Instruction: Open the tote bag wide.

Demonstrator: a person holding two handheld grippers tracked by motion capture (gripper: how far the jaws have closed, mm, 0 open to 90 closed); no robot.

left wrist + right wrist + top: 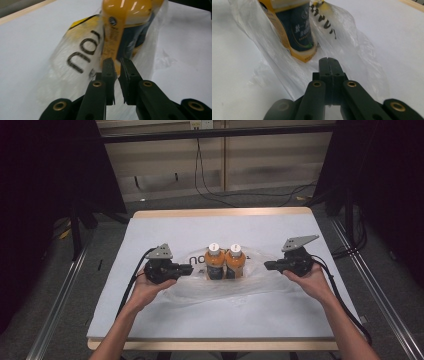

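Two orange bottles [225, 262] stand side by side inside a clear plastic bag [250, 282] at the middle of the white table [165, 320]. The left gripper [117, 65], just left of the bottles, has its jaws a narrow gap apart at the bag's film; whether they pinch it cannot be told. The right gripper [329, 61], on the bag's right edge, has jaws pressed together.

- A table [150, 310] sits mid-room, white sheet over it, pale wood edge showing at the far and near sides.
- Grey floor [100, 250] all around, with metal rails [57, 302] running along both sides.
- Black cables [220, 195] snake across the floor behind.
- Pale panelled wall [270, 165] at the back, dark curtains [45, 180] left and right.
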